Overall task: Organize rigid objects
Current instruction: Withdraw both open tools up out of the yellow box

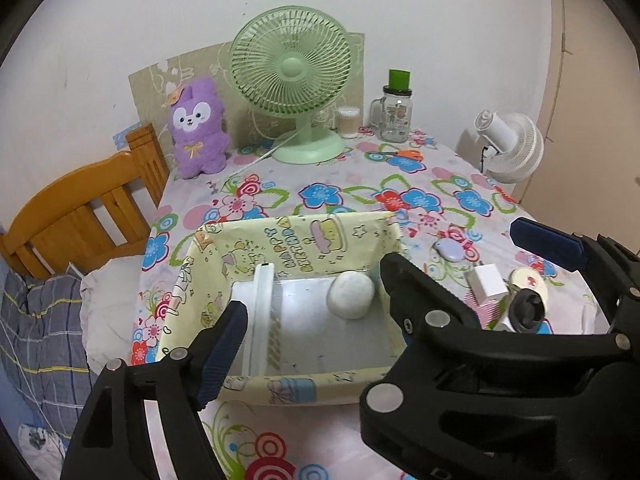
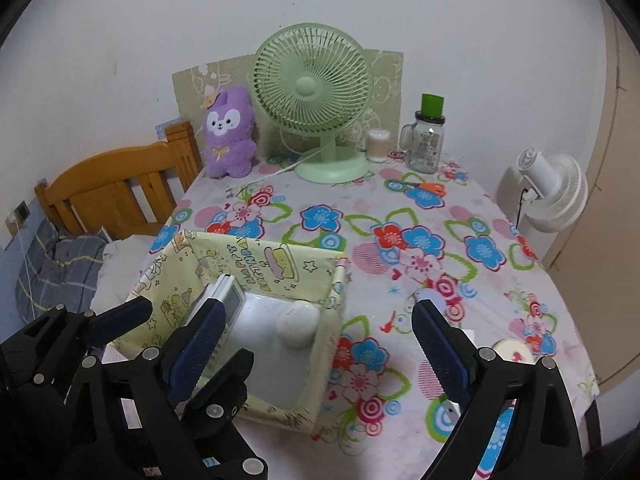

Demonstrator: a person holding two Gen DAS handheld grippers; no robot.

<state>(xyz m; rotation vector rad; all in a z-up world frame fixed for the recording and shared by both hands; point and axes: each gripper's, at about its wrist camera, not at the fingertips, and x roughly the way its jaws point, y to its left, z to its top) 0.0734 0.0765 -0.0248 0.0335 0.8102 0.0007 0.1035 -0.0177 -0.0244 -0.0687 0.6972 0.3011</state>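
Nearest us, our left gripper and right gripper both hang with fingers spread wide and empty above the soft yellow printed fabric box. Inside it, a flat white remote leans upright and a smooth white oval object lies on the floor. Past its far rim the flowered tablecloth runs open to the ribbed green fan.

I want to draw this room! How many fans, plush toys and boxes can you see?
Fans: 2 (green fan, white fan)
Plush toys: 1 (purple plush toy)
Boxes: 1 (yellow box)
Total: 4
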